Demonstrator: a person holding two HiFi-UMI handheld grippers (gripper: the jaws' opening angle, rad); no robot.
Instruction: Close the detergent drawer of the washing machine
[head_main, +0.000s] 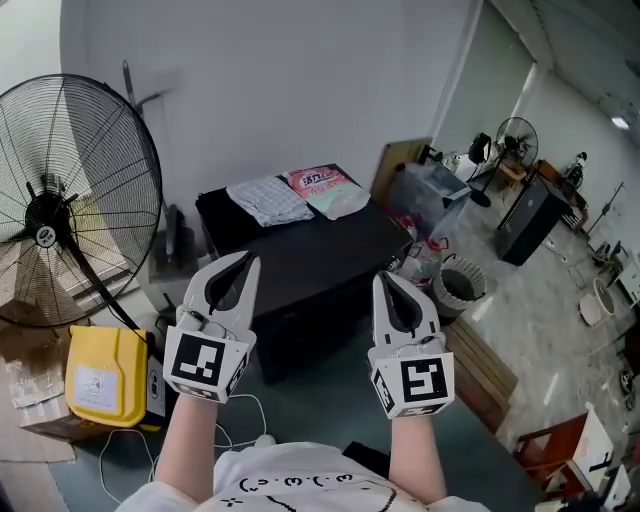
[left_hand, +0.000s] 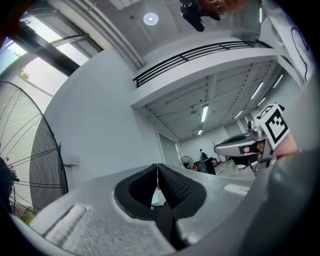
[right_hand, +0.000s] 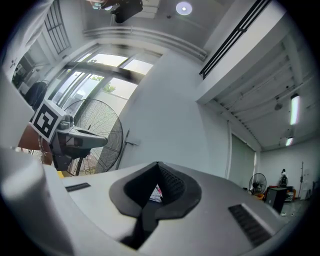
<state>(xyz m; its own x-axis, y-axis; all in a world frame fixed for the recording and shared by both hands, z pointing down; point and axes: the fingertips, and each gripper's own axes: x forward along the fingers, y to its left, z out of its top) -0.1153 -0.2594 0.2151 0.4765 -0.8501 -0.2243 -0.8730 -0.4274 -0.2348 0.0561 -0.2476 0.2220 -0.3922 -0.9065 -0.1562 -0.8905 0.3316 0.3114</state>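
Pale floor (head_main: 540, 350) at 4 o'clock lies open; the pedestal fan (head_main: 60, 200) blocks 9 o'clock, the yellow case (head_main: 100, 375) 8, the black cabinet (head_main: 310, 258) 12.

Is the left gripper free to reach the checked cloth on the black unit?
Likely yes: the left gripper is shut and empty, held short of the black unit, with nothing between it and the cloth lying uncovered on top. It must open first.

black top (head_main: 300, 255): carrying a folded cloth (head_main: 268, 199), a pink pack (head_main: 318, 179) and a pale bag (head_main: 340, 201) at its far end
floor (head_main: 320, 405): holding a yellow box (head_main: 100, 377) near a big fan (head_main: 70, 200)
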